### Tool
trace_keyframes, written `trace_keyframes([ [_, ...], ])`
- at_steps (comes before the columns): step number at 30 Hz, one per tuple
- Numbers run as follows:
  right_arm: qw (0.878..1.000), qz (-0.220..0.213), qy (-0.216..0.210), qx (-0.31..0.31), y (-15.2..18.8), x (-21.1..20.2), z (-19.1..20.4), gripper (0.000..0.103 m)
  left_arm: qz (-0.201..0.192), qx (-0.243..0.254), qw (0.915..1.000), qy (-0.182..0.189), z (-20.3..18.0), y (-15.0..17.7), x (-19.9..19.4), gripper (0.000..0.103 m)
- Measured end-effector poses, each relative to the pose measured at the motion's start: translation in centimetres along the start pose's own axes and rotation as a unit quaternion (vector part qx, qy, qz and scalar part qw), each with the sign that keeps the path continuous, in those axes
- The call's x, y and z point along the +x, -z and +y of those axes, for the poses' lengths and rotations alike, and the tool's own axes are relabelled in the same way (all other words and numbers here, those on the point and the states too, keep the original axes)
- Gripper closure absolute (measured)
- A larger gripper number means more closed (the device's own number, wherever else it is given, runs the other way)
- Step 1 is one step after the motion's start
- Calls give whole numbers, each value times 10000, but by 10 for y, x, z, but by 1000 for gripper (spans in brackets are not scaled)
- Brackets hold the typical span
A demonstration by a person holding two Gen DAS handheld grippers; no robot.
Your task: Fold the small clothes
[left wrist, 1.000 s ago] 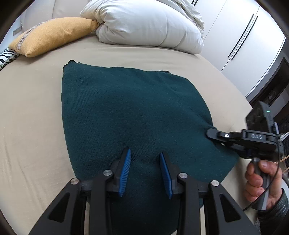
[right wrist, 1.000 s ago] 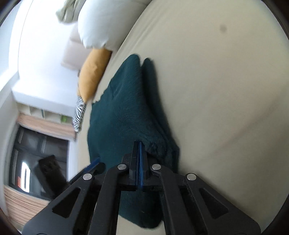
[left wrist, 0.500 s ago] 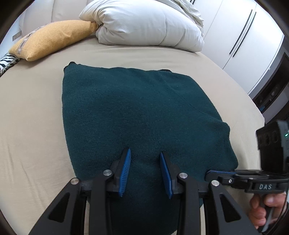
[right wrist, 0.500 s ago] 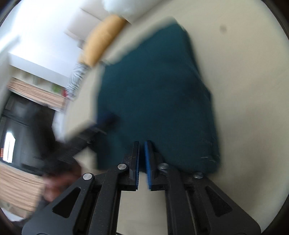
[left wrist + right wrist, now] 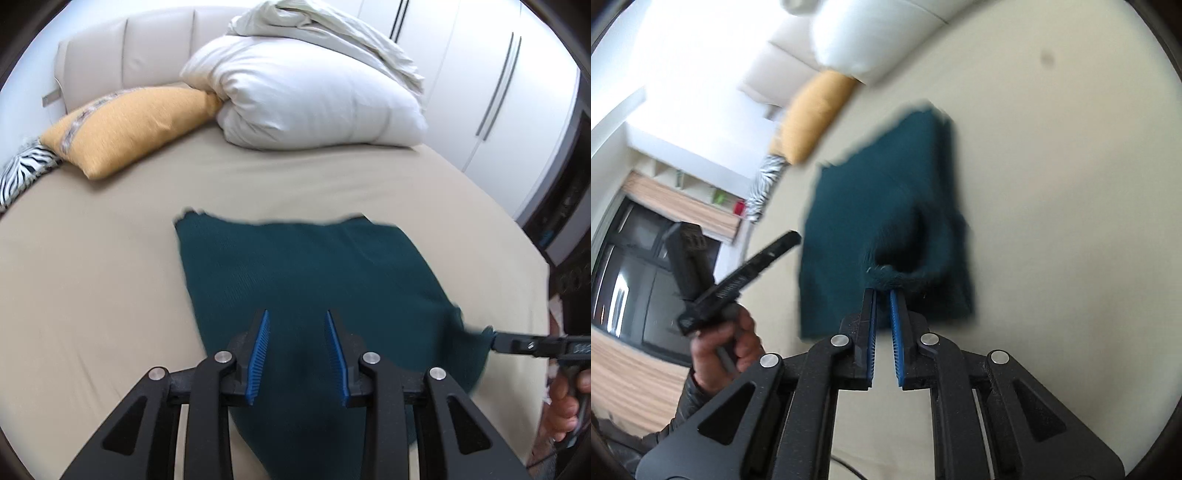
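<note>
A dark teal knit garment (image 5: 314,280) lies folded on the beige bed sheet (image 5: 92,277). My left gripper (image 5: 297,319) is open and empty, held above the garment's near edge. My right gripper (image 5: 882,295) has its jaws a narrow gap apart, with the garment's (image 5: 882,206) lifted, bunched near edge at its fingertips. In the left wrist view the right gripper (image 5: 491,334) comes in from the right and touches the garment's right corner. The left gripper (image 5: 764,258) shows in the right wrist view, off the garment to the left.
A white folded duvet (image 5: 314,96) and a yellow pillow (image 5: 125,125) lie at the head of the bed, with a zebra-print cushion (image 5: 22,173) at far left. White wardrobe doors (image 5: 498,92) stand to the right. The bed's right edge (image 5: 535,258) is near the garment.
My left gripper has drawn back and risen, so the garment looks farther away. My right gripper let go of the right edge, swung around, and now holds the garment's near corner, lifting it slightly.
</note>
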State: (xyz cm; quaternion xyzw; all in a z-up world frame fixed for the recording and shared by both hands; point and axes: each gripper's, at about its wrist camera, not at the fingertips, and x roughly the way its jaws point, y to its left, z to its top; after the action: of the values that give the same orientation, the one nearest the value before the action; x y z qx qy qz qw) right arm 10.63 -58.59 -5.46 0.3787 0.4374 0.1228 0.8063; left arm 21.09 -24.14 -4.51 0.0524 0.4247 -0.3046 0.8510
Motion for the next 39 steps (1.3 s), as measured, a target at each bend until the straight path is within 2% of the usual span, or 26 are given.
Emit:
trace_keyframes([
  [3, 9993, 116, -123, -337, -42, 24, 19, 94, 106, 68, 9993, -340, 7, -17, 27, 70],
  [4, 9990, 207, 103, -375, -61, 39, 28, 94, 149, 96, 9990, -422, 9, -19, 36, 70],
  [5, 9982, 232, 360, -424, -74, 46, 36, 94, 234, 99, 9987, -443, 11, -19, 44, 70],
  [6, 9976, 179, 396, -539, -88, 48, 42, 94, 360, 72, 9984, -440, 12, -15, 57, 69],
  [8, 9971, 133, 201, -727, -110, 59, 57, 94, 386, -53, 9984, -402, 16, -10, 70, 67],
  [11, 9971, 589, 125, -472, -137, 101, 44, 93, 363, -584, 9976, -129, 33, -7, 74, 65],
  [13, 9943, 920, 385, -380, -144, 133, 24, 93, 403, -381, 9981, -274, 28, -7, 76, 64],
  [14, 9924, 1037, 573, -346, -144, 145, 13, 103, 412, -247, 9980, -409, 24, -6, 78, 64],
  [15, 9917, 1071, 664, -273, -147, 158, 0, 103, 396, -236, 9979, -454, 24, -6, 79, 64],
  [17, 9956, 899, 259, 19, -157, 163, -21, 103, 316, -286, 9978, -499, 24, -3, 81, 64],
  [21, 9983, 431, 336, 179, -175, 160, -39, 103, 156, -296, 9979, -552, 24, 3, 82, 64],
  [24, 9975, 300, 64, 630, -187, 156, -63, 103, 157, -317, 9981, -514, 26, 4, 82, 64],
  [27, 9985, 232, 130, 487, -183, 147, -68, 103, 137, -338, 9983, -444, 29, 4, 82, 63],
  [31, 9961, -277, 379, 747, -171, 111, -74, 103, 128, -438, 9985, -309, 32, 1, 73, 64],
  [32, 9957, -366, 512, 679, -164, 96, -69, 94, 109, -489, 9983, -288, 34, 2, 68, 64],
  [33, 9956, -419, 620, 571, -156, 83, -60, 94, 61, -566, 9978, -325, 35, 4, 58, 64],
  [34, 9965, -418, 580, 423, -146, 70, -51, 94, 21, -614, 9974, -376, 34, 5, 51, 65],
  [36, 9994, -314, 62, 99, -120, 46, -27, 93, -127, -598, 9968, -515, 27, 10, 27, 65],
  [37, 9995, -297, -35, -52, -108, 40, -18, 90, -224, -609, 9966, -518, 23, 15, 17, 65],
  [38, 9995, -238, -109, -172, -95, 35, -10, 79, -283, -599, 9966, -483, 18, 20, 10, 65],
  [39, 9995, -130, -168, -242, -83, 36, -6, 61, -257, -455, 9976, -452, 8, 27, 6, 65],
])
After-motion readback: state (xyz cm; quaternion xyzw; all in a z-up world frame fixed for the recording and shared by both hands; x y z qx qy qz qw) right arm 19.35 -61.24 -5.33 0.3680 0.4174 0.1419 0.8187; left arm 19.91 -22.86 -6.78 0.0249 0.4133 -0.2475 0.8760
